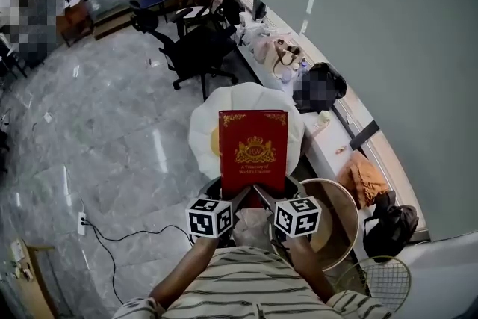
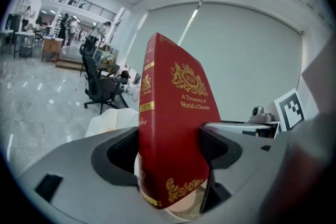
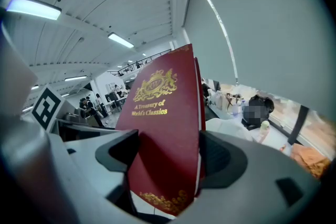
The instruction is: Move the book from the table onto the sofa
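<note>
Book: red, gold crest, held upright in air in front of person's chest, front cover toward head camera. Left gripper: jaws closed on book's bottom edge at left, spine side, one jaw on front cover, other behind. Right gripper: jaws closed on bottom edge at right, page-edge side. Grippers just beside each other. White cushion on floor, farther off, behind book.

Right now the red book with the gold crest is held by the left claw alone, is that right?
Not quite. The red book with the gold crest is held by both claws, not by the left alone. The left claw is shut on its lower edge, and the right gripper view shows the right claw shut on that same edge too.
</note>
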A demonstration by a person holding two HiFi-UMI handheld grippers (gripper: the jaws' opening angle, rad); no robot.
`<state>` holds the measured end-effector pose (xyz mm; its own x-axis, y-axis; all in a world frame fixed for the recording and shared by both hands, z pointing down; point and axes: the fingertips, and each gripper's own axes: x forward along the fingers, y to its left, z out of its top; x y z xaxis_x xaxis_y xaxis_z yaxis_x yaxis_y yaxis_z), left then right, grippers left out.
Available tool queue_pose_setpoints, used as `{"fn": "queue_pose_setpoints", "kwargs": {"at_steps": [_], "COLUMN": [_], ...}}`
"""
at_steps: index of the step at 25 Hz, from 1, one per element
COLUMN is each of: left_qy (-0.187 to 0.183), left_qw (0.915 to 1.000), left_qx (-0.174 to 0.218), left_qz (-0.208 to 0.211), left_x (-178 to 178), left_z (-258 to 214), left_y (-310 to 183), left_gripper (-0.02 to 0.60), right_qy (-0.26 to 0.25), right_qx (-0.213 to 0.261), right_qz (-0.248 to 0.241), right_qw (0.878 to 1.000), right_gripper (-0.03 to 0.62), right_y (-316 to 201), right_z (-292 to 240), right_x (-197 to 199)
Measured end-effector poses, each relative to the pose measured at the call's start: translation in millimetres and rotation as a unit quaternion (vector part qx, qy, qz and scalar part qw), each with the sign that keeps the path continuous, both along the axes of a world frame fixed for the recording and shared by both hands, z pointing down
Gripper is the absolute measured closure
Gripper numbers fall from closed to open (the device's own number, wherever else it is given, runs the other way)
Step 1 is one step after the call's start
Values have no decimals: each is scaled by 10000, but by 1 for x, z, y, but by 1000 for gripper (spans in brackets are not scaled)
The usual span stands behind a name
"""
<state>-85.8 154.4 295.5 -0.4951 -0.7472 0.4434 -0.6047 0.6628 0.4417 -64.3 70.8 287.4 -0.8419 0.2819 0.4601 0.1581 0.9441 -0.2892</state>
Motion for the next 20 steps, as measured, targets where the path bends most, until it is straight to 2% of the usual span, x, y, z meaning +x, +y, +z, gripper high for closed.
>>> {"fn": "queue_pose_setpoints", "kwargs": {"at_steps": [8, 20], "left_qy": [46, 292], "left_qw": [9997, 9994], "left_qx": [47, -42], "left_qz": [-255, -201], "left_x": [-56, -115], "left_z": [1, 21], "left_y": [35, 62], "left_gripper": [224, 224], "right_qy": [66, 353], "right_qx": [45, -36], "right_qz": [-282, -320], "right_qw": [9996, 9989], "right_gripper": [220, 220], "right_y": [34, 61], "right_z": [0, 22], "right_x": [-60, -120]}}
